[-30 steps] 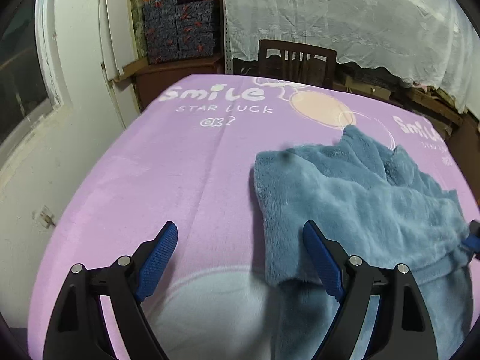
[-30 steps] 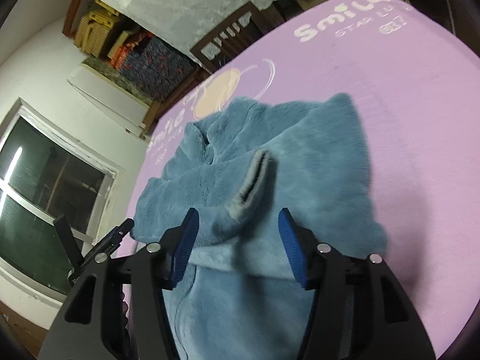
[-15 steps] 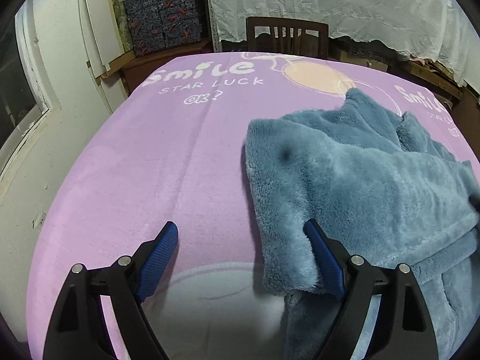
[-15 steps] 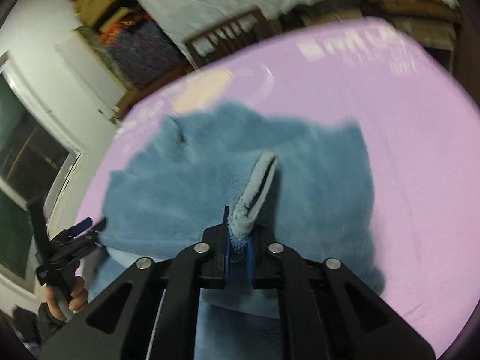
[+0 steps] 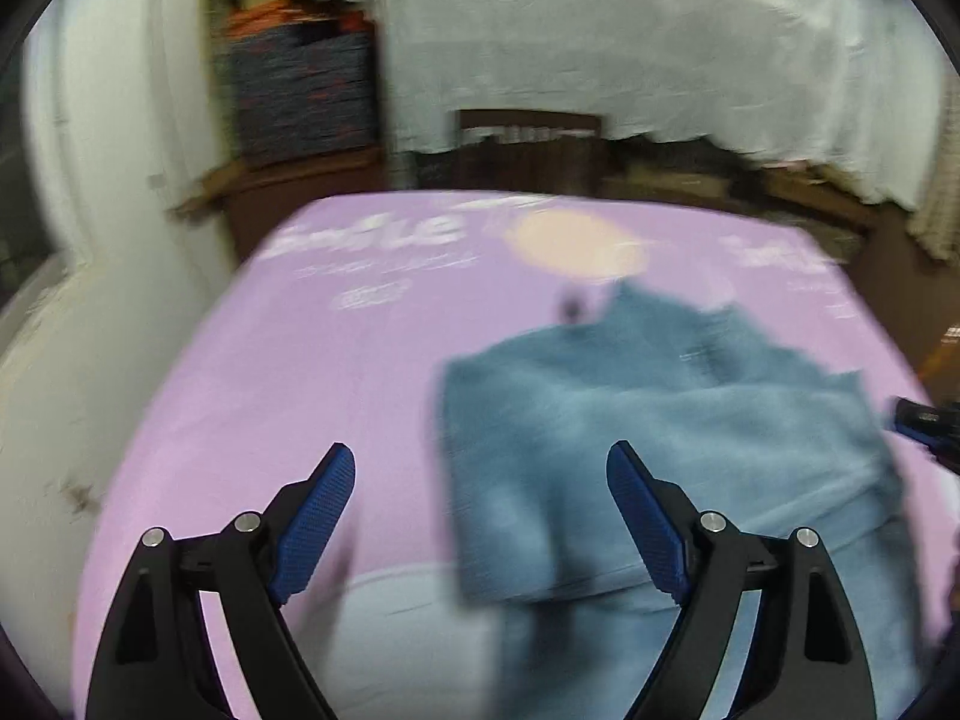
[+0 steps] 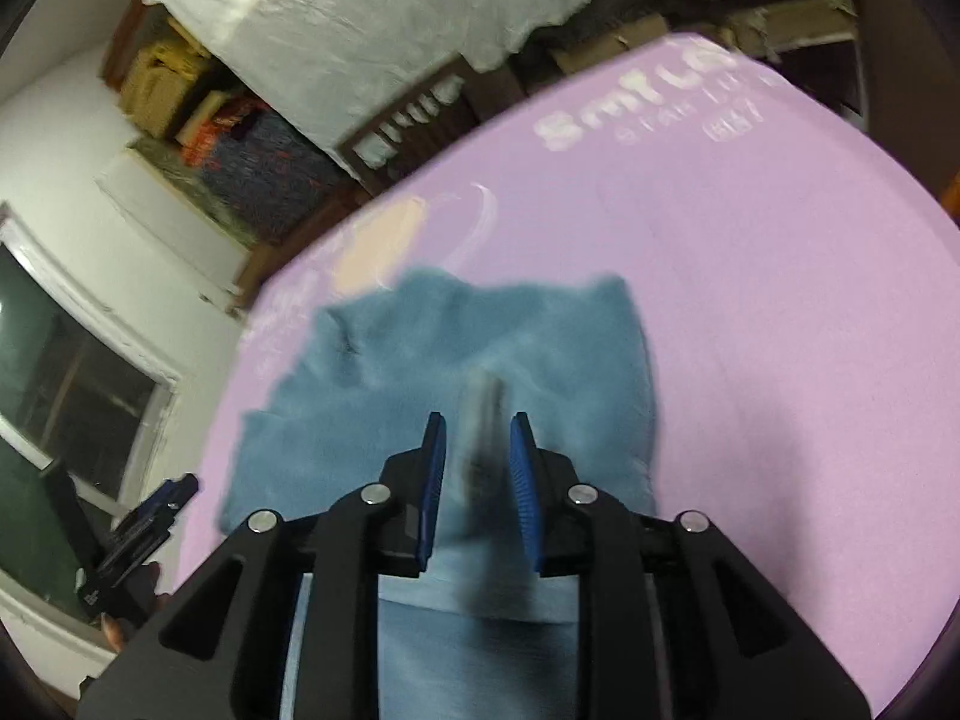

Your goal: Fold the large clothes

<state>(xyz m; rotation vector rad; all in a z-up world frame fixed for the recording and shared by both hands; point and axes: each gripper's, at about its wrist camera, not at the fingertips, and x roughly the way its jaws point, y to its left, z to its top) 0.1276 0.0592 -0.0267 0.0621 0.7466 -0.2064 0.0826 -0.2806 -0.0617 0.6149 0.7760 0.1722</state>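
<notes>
A white draped cloth (image 5: 600, 42) fills the back of the room, with a dark wooden chair (image 5: 528, 138) below its ragged hem and stacked patterned boxes (image 5: 300, 90) to the left of it. In front of these spreads the worktop, covered by a pink printed sheet (image 5: 288, 372) with white lettering and a pale round motif.

On that sheet lies the blue fleece garment (image 6: 420, 360), loosely folded, its nearer part running down toward the camera edge in both views. From the left wrist view it takes up the right half of the sheet, blurred by motion.

The right gripper (image 6: 477, 450) sits low over the middle of the garment. A raised grey-lined fold of fleece (image 6: 483, 414) stands between its blue pads; the jaws have just been opening, and a narrow gap shows on each side of the fold, so the pads no longer press on it.

The left gripper (image 5: 480, 516) is spread wide above the garment's left edge, with that edge lying between the fingers: the left finger (image 5: 312, 528) over bare pink sheet, the right one over fleece. Nothing is between its pads.
</notes>
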